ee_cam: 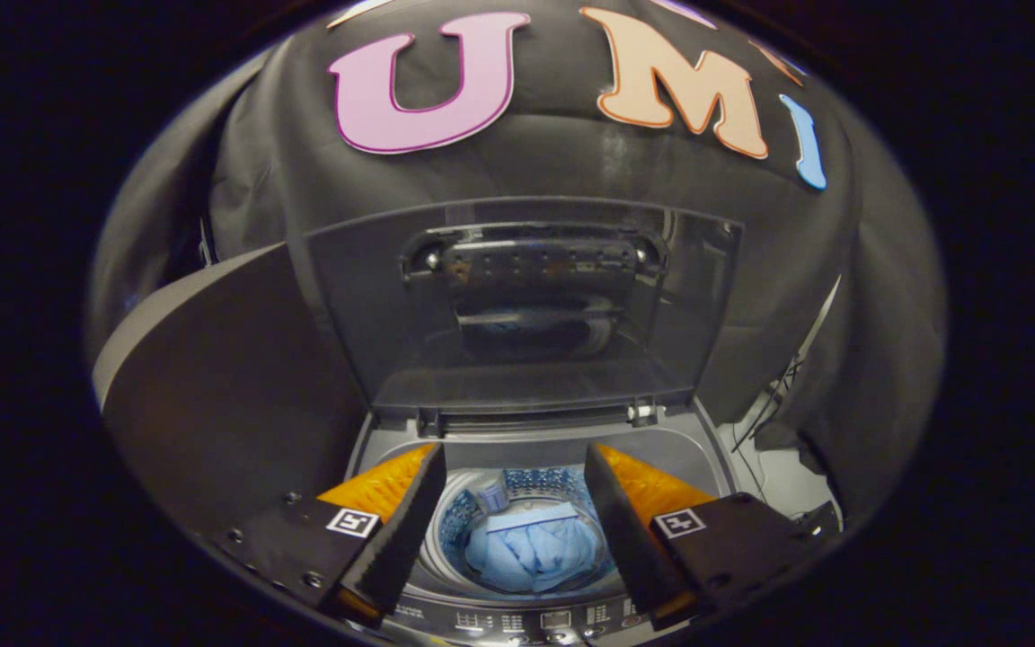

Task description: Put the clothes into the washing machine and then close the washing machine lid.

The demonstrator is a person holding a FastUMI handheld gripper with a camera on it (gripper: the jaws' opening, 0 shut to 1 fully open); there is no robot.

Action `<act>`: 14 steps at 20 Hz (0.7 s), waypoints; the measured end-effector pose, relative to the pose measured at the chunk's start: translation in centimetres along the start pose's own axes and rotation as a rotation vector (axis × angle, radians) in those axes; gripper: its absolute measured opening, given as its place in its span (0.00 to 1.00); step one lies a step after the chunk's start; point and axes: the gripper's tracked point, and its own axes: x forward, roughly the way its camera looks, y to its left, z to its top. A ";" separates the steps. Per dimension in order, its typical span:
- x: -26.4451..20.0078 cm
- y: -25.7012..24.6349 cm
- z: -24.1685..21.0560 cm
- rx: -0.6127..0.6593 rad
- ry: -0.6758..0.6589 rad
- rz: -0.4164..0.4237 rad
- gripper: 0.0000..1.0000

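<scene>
- The gripper (515,503) hangs above the washing machine (396,440), its fingers spread wide and holding nothing.
- The clothes (531,553), a blue bundle, lie down in the drum (446,539), between the fingers and below them; loading appears done.
- The lid (531,305) stands raised beyond the fingers, hinged along the machine's rear edge, its long axis running across the fingers' line.
- Judgement: the next move calls for reaching forward and up to the lid's free top edge, then drawing it down over the drum.
</scene>
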 end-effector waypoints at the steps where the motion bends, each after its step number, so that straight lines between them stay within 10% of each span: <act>1: -0.7 0.4 0.9 -0.012 -0.015 0.003 0.96; 14: -9.4 -1.6 16.5 -0.078 -0.348 -0.068 0.98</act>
